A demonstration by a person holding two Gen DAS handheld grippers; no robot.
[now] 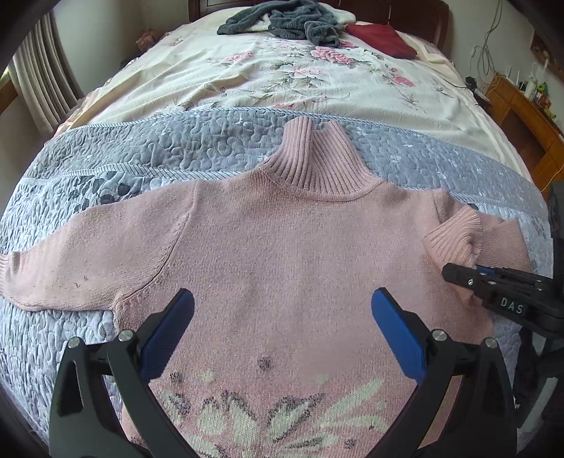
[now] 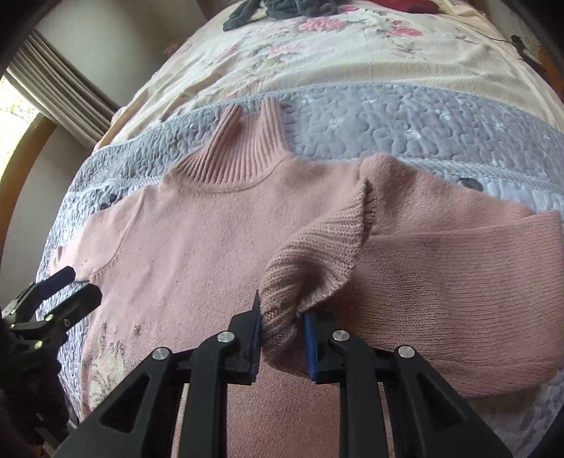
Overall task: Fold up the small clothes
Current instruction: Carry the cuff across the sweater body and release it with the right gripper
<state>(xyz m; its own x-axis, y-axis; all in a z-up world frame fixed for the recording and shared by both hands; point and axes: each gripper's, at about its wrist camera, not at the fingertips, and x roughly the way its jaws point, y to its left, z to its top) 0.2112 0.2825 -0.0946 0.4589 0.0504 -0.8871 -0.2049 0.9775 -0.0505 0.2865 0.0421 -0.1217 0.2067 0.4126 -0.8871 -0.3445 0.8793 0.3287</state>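
A pink sweater (image 1: 282,246) lies flat, front up, on the grey quilt (image 1: 105,155) that covers the near end of the bed. Its ribbed collar (image 1: 313,158) points toward the far end, where a floral sheet (image 1: 282,77) begins just beyond the quilt's corded edge. A knitted flower motif (image 1: 268,419) marks the sweater's lower front.

The left gripper (image 1: 282,317) hovers above the sweater's chest, released, its blue-padded fingers (image 1: 169,334) spread wide with nothing between them. The left sleeve (image 1: 70,271) extends straight out from the body and rests on the quilt.

The right gripper (image 2: 283,338) is clenched on the cuff (image 2: 299,282) of the right sleeve (image 2: 458,274). The cuff is pinched between the two blue pads and drawn inward over the sweater's body, so that the sleeve doubles back on itself beside the shoulder. In the left wrist view the same gripper appears at the sweater's right edge, its tip touching the ribbed cuff.

Beyond the sweater, at the far end of the sheet, lie a dark grey towel (image 1: 282,21) and a red cloth (image 1: 384,38), well apart from the sweater. A curtain (image 1: 42,88) hangs to the left of the bed.
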